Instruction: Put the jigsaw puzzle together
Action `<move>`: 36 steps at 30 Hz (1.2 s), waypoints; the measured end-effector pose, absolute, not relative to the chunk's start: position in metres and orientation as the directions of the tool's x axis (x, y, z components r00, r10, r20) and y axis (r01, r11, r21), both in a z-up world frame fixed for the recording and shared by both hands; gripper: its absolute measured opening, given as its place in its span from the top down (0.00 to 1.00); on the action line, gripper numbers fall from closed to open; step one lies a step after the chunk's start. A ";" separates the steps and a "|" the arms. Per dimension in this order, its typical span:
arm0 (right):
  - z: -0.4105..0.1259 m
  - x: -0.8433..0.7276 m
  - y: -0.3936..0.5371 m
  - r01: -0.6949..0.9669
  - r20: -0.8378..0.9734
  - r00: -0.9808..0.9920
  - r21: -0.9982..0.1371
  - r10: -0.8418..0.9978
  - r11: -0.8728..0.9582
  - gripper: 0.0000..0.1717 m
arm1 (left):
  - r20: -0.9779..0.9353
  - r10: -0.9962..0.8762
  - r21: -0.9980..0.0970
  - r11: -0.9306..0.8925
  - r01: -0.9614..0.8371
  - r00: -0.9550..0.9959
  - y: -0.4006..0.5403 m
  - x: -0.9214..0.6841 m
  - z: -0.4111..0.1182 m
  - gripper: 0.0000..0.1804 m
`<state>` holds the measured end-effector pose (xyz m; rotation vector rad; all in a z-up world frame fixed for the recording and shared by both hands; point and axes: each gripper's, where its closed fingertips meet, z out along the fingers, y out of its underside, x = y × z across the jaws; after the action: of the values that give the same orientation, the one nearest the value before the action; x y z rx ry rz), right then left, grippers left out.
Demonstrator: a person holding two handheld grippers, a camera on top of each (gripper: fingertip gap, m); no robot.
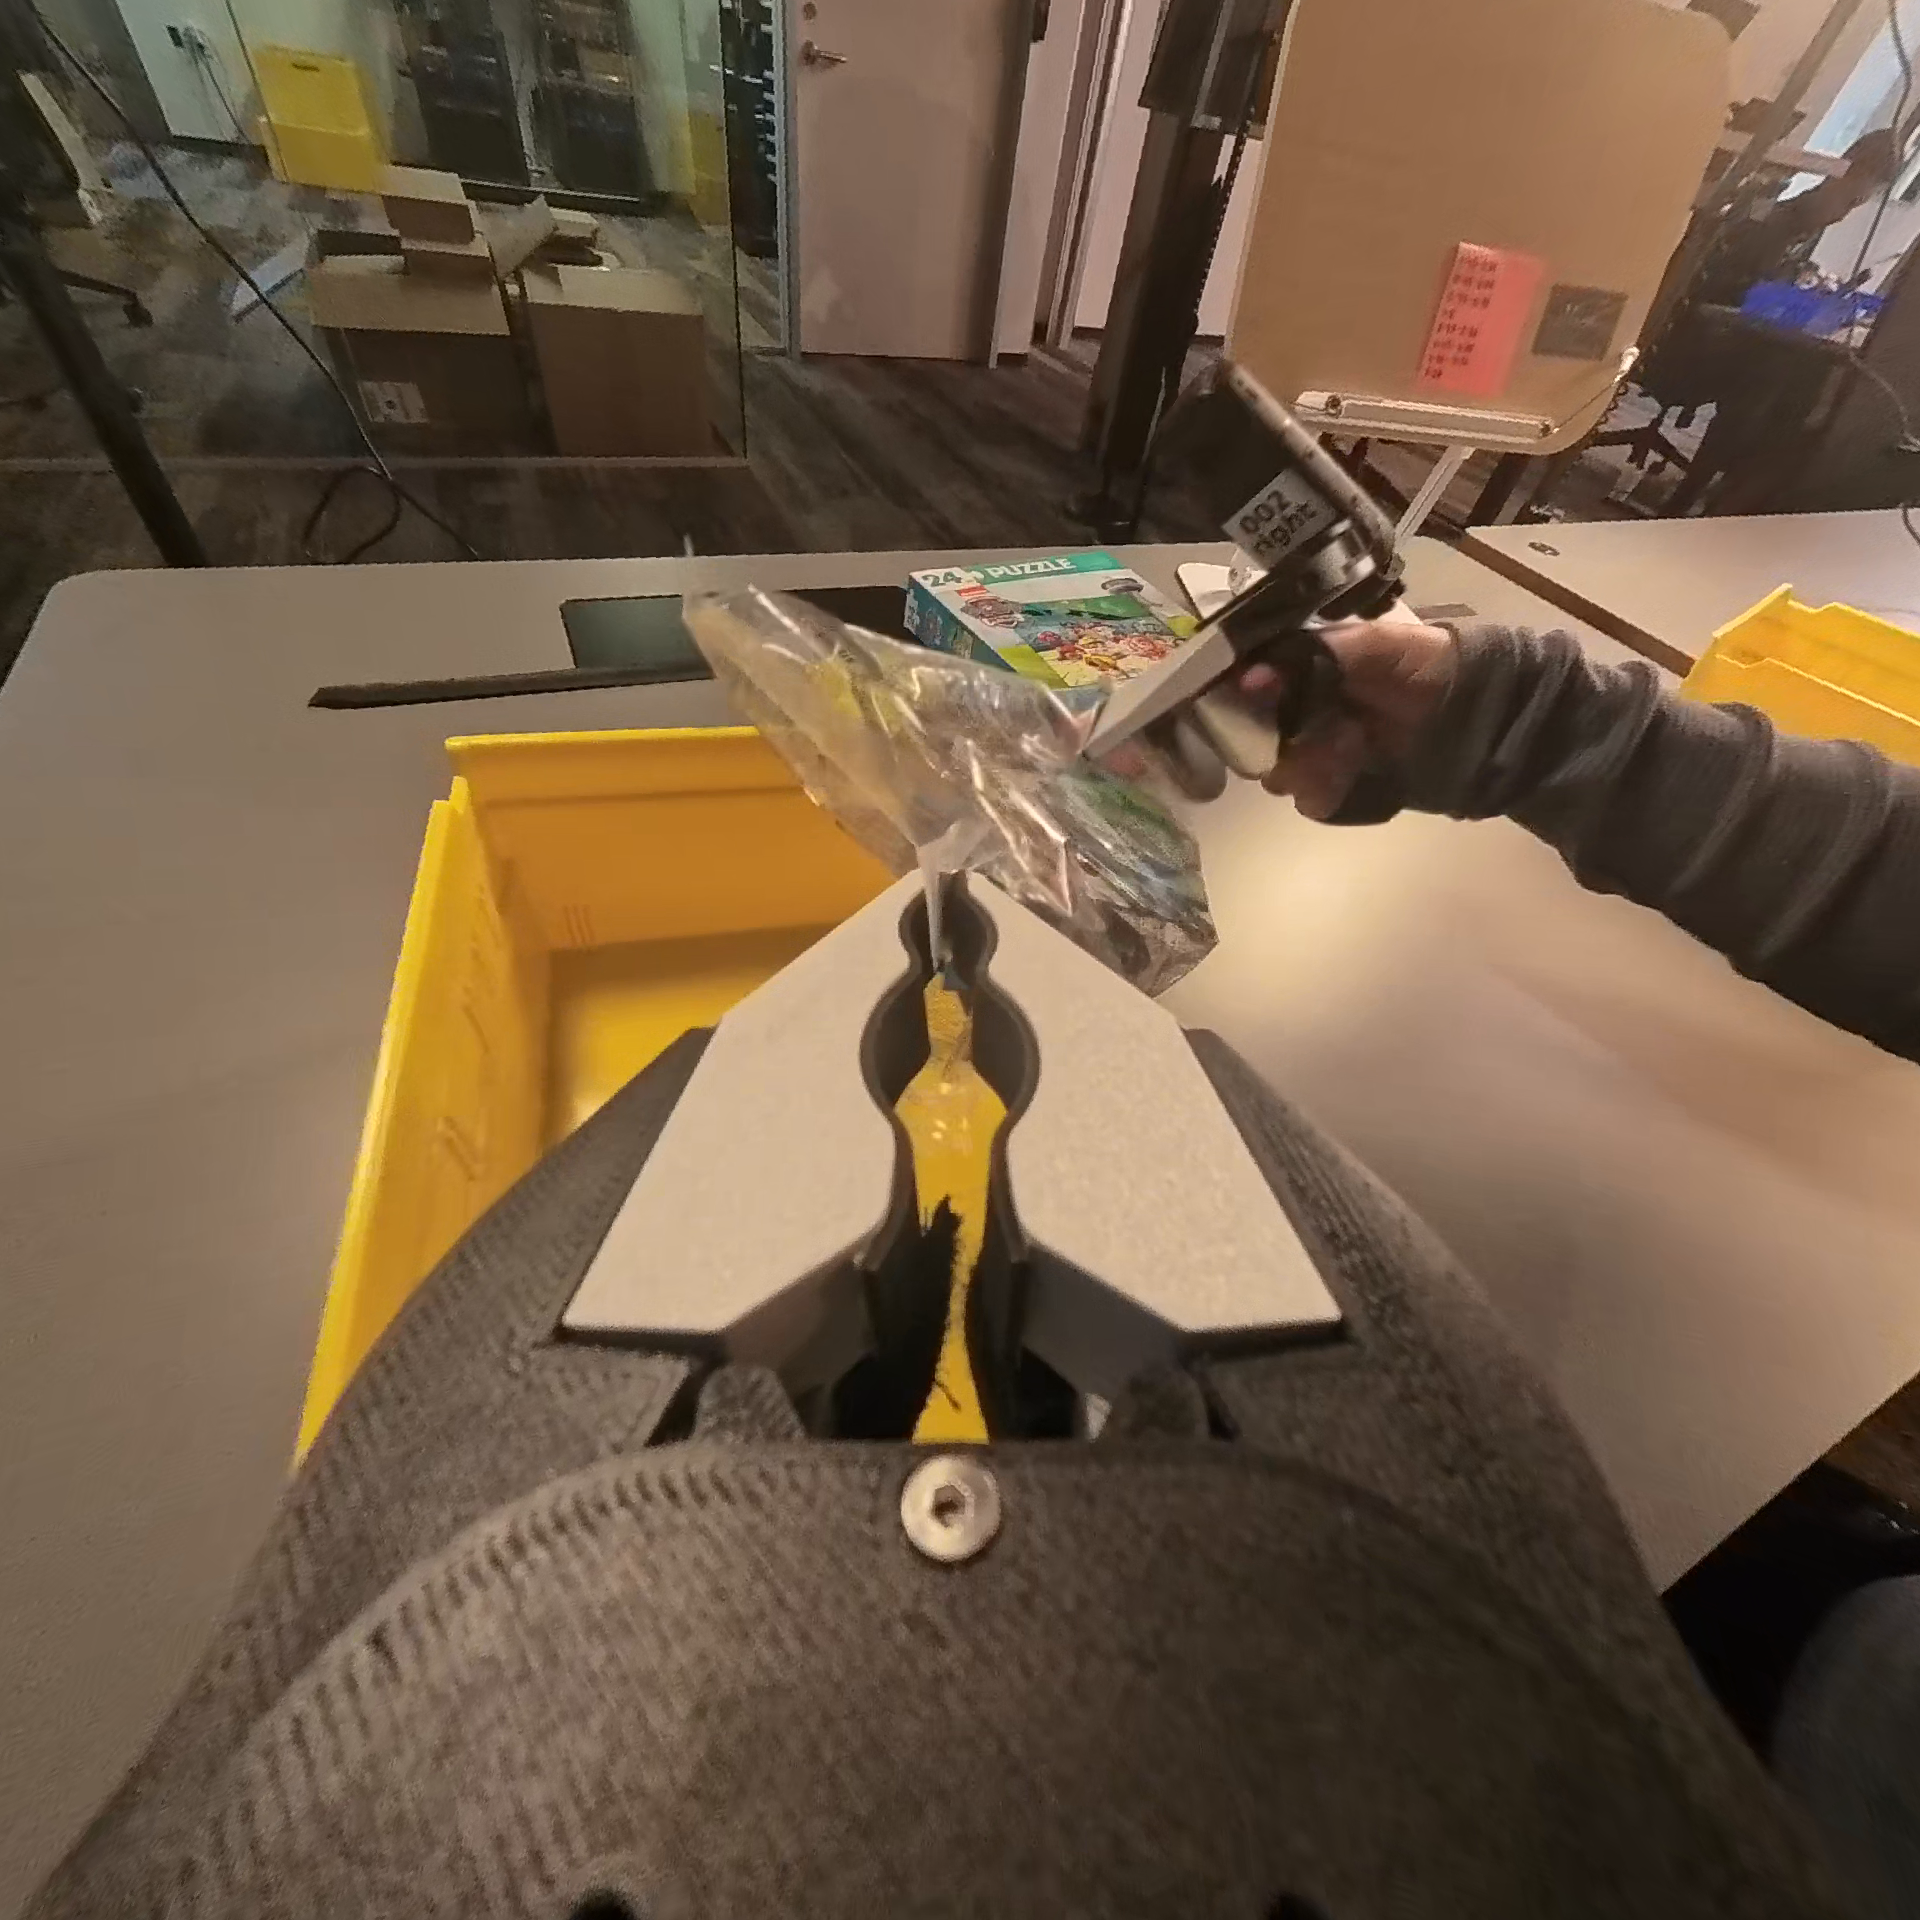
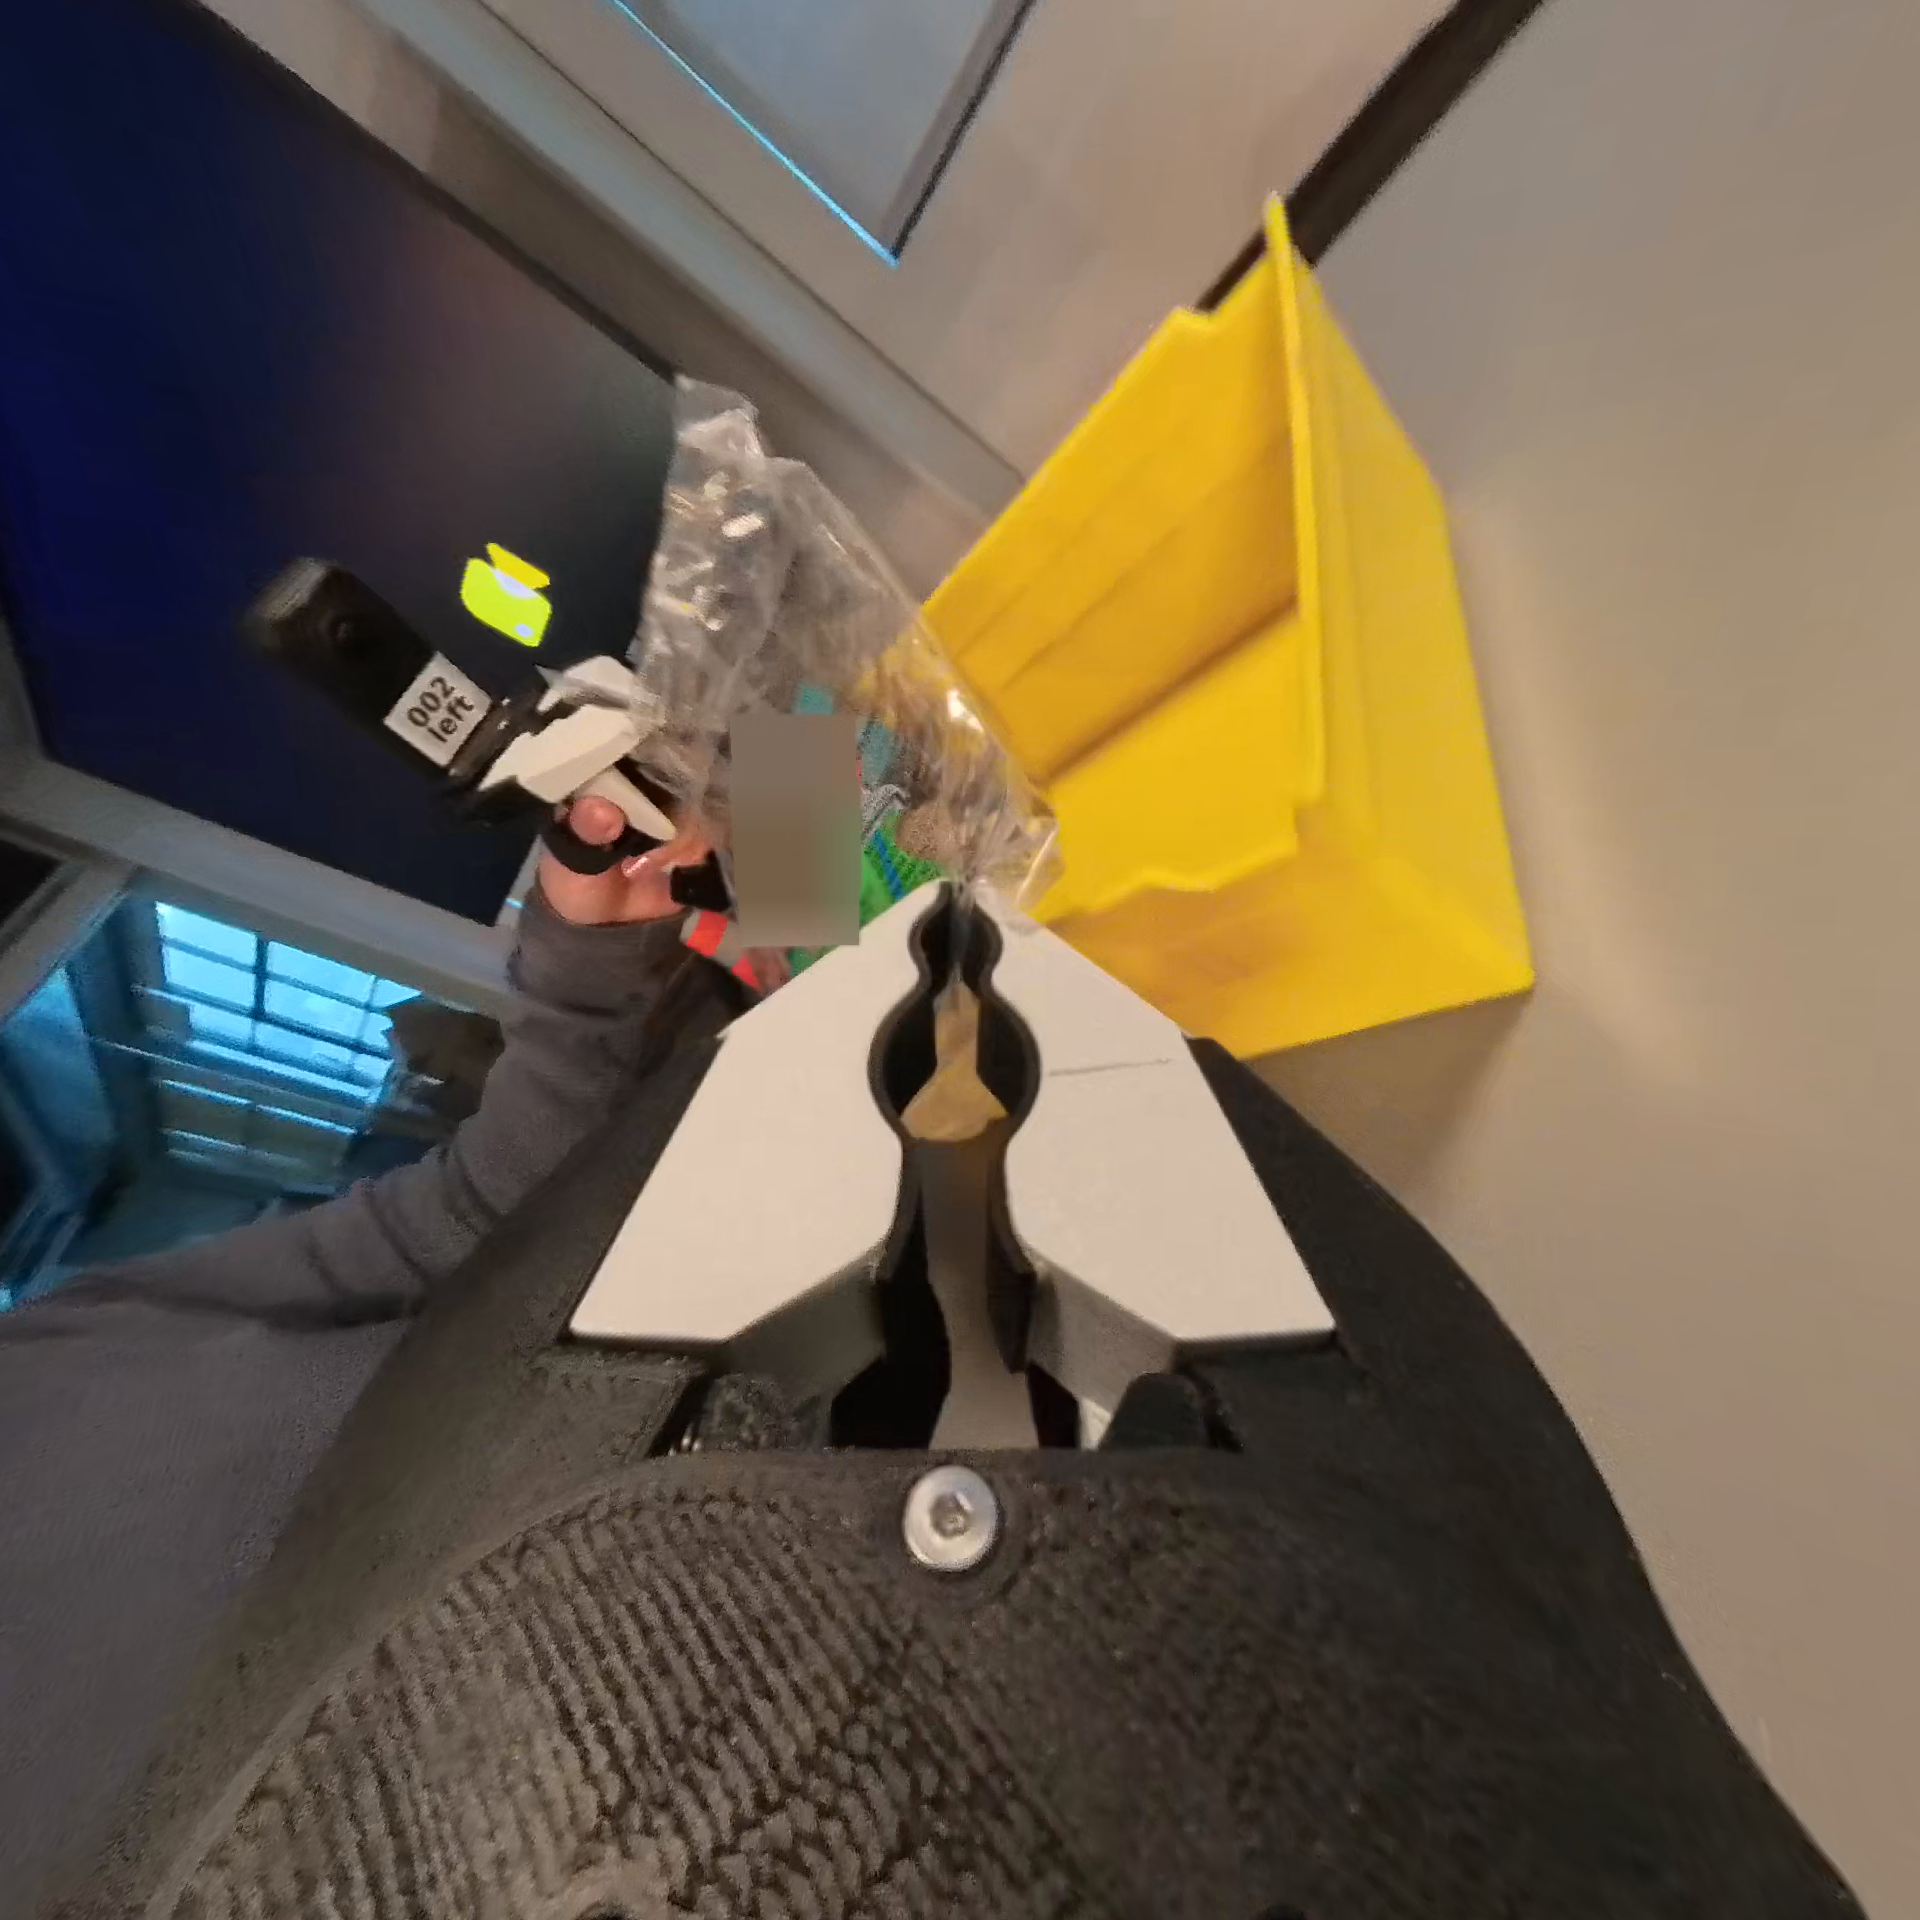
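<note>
A clear plastic bag [image 1: 914,748] of jigsaw pieces hangs in the air above the grey table [image 1: 1507,1091], stretched between both grippers. My left gripper [image 1: 942,914] is shut on a thin edge of the bag, over the open yellow bin [image 1: 499,935]. My right gripper [image 1: 1091,750] pinches the bag's other side from the right. In the right wrist view the right gripper [image 2: 951,904] is shut on the bag's crinkled edge [image 2: 977,790], and the left gripper [image 2: 649,779] grips the bag farther off. The colourful puzzle box [image 1: 1060,613] lies behind the bag.
The yellow bin [image 2: 1351,675] is open and shows nothing inside. A second yellow bin [image 1: 1818,665] sits at the table's far right. A dark slot [image 1: 623,681] runs along the table's back. A person's sleeve [image 1: 1662,790] reaches in from the right. Spacing between my two grippers at the tips: around 15 cm.
</note>
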<state>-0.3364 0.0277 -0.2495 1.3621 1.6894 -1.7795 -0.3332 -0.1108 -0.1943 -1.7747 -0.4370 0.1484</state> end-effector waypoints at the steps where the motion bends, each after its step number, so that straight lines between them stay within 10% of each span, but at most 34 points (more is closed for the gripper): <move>1: -0.241 -0.338 0.028 0.748 -0.769 -0.521 -0.620 0.369 -0.237 1.00 | 0.124 0.375 -0.960 -0.189 0.207 0.918 -0.113 -0.334 -0.194 1.00; 7: -0.125 -0.347 0.031 0.235 -0.202 -0.726 -0.971 0.657 -0.039 1.00 | 0.148 0.413 -0.960 -0.157 0.230 0.899 -0.123 -0.346 -0.190 1.00; 12: -0.099 -0.352 0.001 0.055 0.231 -0.689 -0.929 0.687 0.367 1.00 | 0.187 0.460 -0.948 -0.148 0.282 0.868 -0.120 -0.359 -0.204 1.00; 36: -0.122 -0.363 -0.003 0.058 0.400 -0.601 -0.841 0.692 0.537 1.00 | 0.347 0.468 -0.925 0.030 0.378 0.813 -0.135 -0.367 -0.211 1.00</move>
<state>-0.3628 -0.0034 -0.1224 1.0036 3.3474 -1.7713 -0.3670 -0.1349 -0.2108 -1.5800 -0.6906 0.0785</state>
